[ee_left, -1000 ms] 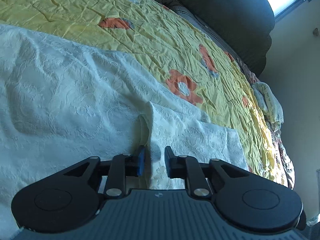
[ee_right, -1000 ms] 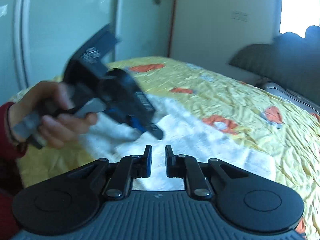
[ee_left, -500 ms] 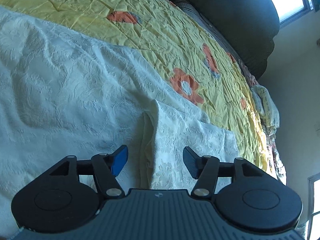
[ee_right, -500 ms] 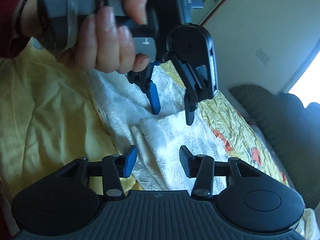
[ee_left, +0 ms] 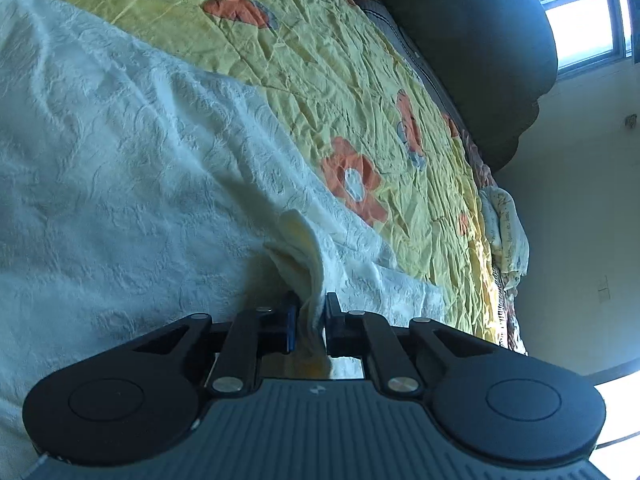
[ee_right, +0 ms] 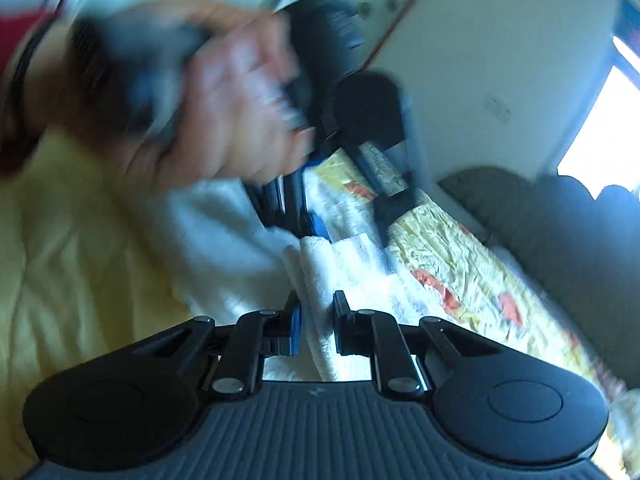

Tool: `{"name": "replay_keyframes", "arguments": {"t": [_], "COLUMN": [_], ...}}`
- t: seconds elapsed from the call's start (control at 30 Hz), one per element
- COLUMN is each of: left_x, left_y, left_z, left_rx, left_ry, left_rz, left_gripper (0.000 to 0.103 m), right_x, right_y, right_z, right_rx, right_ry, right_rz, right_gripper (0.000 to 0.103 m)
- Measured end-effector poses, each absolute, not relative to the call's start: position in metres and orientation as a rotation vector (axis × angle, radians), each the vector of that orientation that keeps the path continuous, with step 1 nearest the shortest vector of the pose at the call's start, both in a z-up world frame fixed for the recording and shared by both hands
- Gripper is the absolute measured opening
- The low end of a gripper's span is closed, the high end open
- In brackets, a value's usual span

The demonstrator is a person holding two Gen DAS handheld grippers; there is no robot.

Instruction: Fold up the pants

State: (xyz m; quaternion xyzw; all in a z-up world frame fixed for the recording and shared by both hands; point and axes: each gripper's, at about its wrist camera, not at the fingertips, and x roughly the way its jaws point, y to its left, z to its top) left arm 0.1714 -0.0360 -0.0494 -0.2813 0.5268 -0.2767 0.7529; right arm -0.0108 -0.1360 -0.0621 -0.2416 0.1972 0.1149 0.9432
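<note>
White textured cotton pants (ee_left: 120, 168), lying spread on the yellow floral quilted bedspread (ee_left: 320, 80): both grippers are closing on raised folds at the pants' near edge. Left gripper (ee_left: 311, 320) is pinching a fold; right gripper (ee_right: 316, 320) is straddling another. Advice: lift both evenly, keeping the edge taut.

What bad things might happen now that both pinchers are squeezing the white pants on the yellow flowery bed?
1. The left gripper is closing on only a thin ridge of the white textured pants, so the fabric may slip out when lifted.
2. The right gripper is closing on a bunched fold close to the left one, so the lifted edge may come up uneven.
3. The yellow flowered quilt lies right underneath, so a jaw might snag it too.
</note>
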Motion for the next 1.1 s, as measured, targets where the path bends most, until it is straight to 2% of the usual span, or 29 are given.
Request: {"name": "replay_keyframes", "arguments": {"t": [0.17,0.27,0.33,0.43,0.57,0.63,0.7,0.73,0.77,0.83,0.97,1.1], "left_x": [0.154,0.158,0.157,0.155,0.158,0.156,0.154,0.154,0.154,0.153,0.145,0.144], "left_y": [-0.035,-0.05,-0.054,-0.052,-0.047,-0.049,-0.052,-0.053,-0.053,-0.048,-0.043,-0.068], "left_z": [-0.019,-0.028,-0.041,-0.041,-0.043,-0.042,-0.041,-0.041,-0.04,-0.033,-0.006,0.003], "left_rx": [-0.462,-0.331,-0.271,-0.261,-0.292,-0.28,-0.258,-0.253,-0.249,-0.25,-0.234,-0.179], "left_ry": [0.958,0.993,0.998,0.973,0.988,0.979,0.968,0.969,0.973,0.966,0.877,0.881], "left_rz": [-0.573,-0.546,-0.529,-0.531,-0.534,-0.532,-0.534,-0.536,-0.531,-0.515,-0.5,-0.573], "left_gripper": [0.008,0.007,0.014,0.022,0.025,0.025,0.026,0.025,0.026,0.029,0.027,0.029], "right_x": [-0.001,0.012,0.013,-0.004,-0.023,-0.022,-0.015,-0.012,-0.017,-0.024,-0.013,0.031], "right_y": [-0.136,-0.124,-0.121,-0.129,-0.194,-0.228,-0.252,-0.262,-0.267,-0.267,-0.26,-0.263], "right_z": [-0.051,-0.072,-0.085,-0.071,-0.027,-0.03,-0.05,-0.065,-0.07,-0.059,-0.041,-0.053], "right_rx": [-0.434,-0.484,-0.515,-0.521,-0.235,-0.146,-0.113,-0.096,-0.056,-0.001,0.005,0.06], "right_ry": [0.372,0.469,0.508,0.535,0.492,0.517,0.637,0.712,0.708,0.659,0.53,0.65], "right_rz": [0.277,0.296,0.285,0.322,0.307,0.184,0.086,0.048,0.037,0.027,0.036,0.014], "right_gripper": [0.016,0.015,0.019,0.02,0.021,0.031,0.048,0.049,0.049,0.049,0.049,0.05]}}
